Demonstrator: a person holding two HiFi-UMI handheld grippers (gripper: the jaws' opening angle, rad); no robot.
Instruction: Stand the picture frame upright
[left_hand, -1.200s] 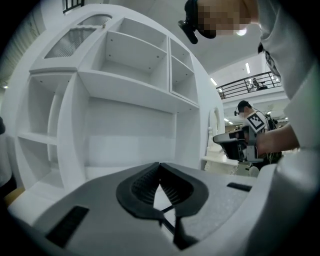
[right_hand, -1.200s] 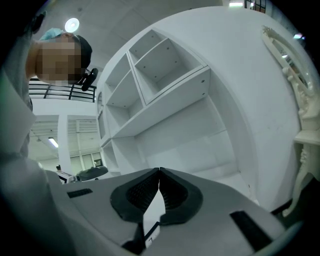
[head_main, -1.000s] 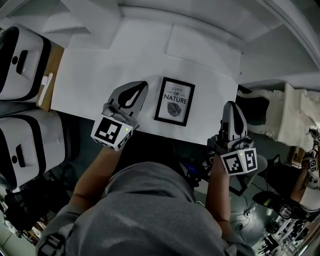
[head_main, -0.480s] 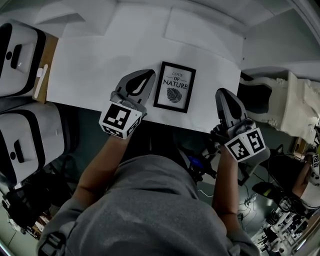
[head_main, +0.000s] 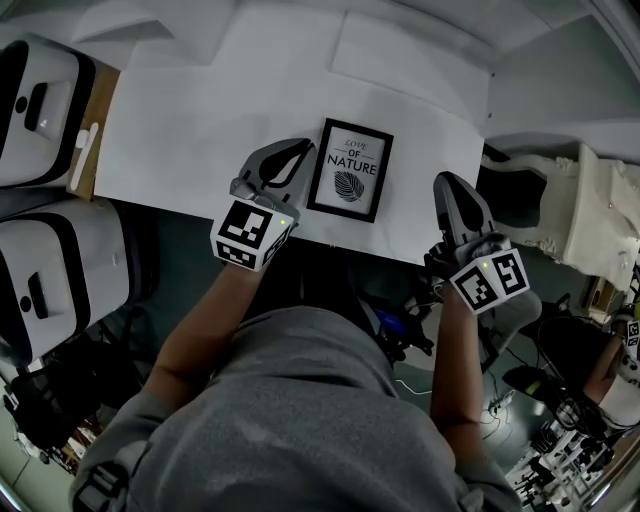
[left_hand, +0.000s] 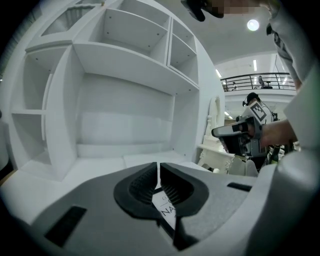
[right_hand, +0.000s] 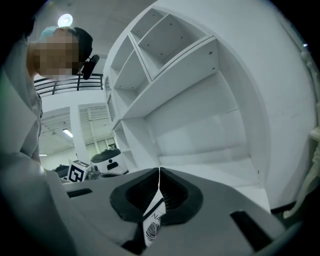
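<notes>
The black picture frame (head_main: 350, 171) with a leaf print lies flat near the front edge of the white table (head_main: 180, 130). My left gripper (head_main: 303, 146) is shut and empty, its tip just beside the frame's upper left side; I cannot tell whether it touches. My right gripper (head_main: 445, 180) is shut and empty too, over the table's front right corner, a short way right of the frame. In the left gripper view the closed tips (left_hand: 159, 167) point at the shelves, with the frame (left_hand: 167, 210) showing below them. The right gripper view shows its closed tips (right_hand: 159, 172) and the frame (right_hand: 152, 225) beneath.
A white shelf unit (left_hand: 125, 100) rises behind the table. A flat white panel (head_main: 400, 55) lies at the table's back right. Two white cases (head_main: 40, 110) (head_main: 50, 290) stand at the left, and carved white furniture (head_main: 590, 230) at the right.
Both grippers have sunk toward the table. The left one has come closer to the frame's left side, the right one slightly closer to its right side. The frame has not moved.
</notes>
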